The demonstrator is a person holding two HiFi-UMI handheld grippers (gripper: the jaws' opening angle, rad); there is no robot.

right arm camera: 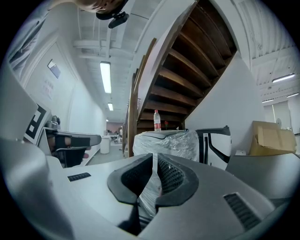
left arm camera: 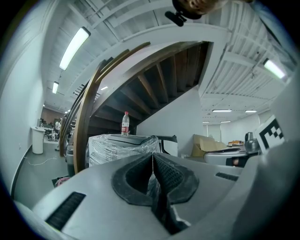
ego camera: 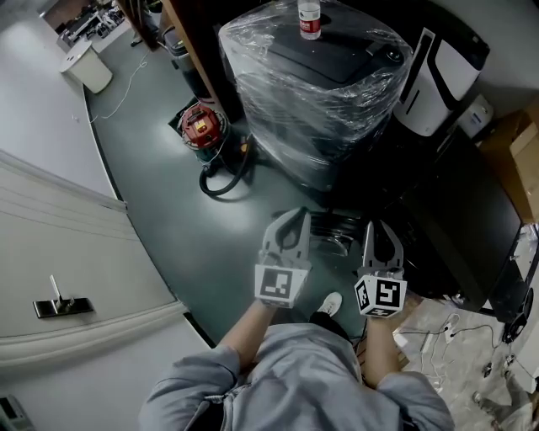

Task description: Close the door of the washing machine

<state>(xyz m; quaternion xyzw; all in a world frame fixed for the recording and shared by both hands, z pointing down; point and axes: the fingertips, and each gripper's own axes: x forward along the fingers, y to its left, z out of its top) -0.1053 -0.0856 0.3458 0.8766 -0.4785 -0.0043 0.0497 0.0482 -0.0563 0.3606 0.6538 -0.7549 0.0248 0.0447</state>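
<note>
Two grippers are out ahead of you, side by side and apart. Your left gripper [ego camera: 290, 220] has its jaws pressed together with nothing between them. Your right gripper [ego camera: 378, 229] matches it, pads meeting at the tips, also empty.

Containers first. One bottle [ego camera: 310, 18] stands upright on top of the plastic-wrapped washing machine [ego camera: 320, 93] at twelve o'clock (clear body, white cap, red label; what is inside I cannot tell). One white bin [ego camera: 87, 67] sits far off at eleven o'clock, its contents out of sight. One cardboard box [ego camera: 524, 156] sits at two o'clock, its contents hidden too. One red canister [ego camera: 200, 126] is on the floor at ten o'clock, with a black hose [ego camera: 221, 178] looped just beside it.

Now the count: two grippers, two marker cubes [ego camera: 280, 284], one bottle, one wrapped machine, and one white-and-black unit [ego camera: 438, 71] just beside that machine at one o'clock.

That wrapped machine is dead ahead of both sets of jaws and well apart from them. Its dark lid lies flat under the film; whether that is the door I cannot tell.

Writing: the bottle's label is too small to read, and the cubes carry only black-and-white square patterns.
</note>
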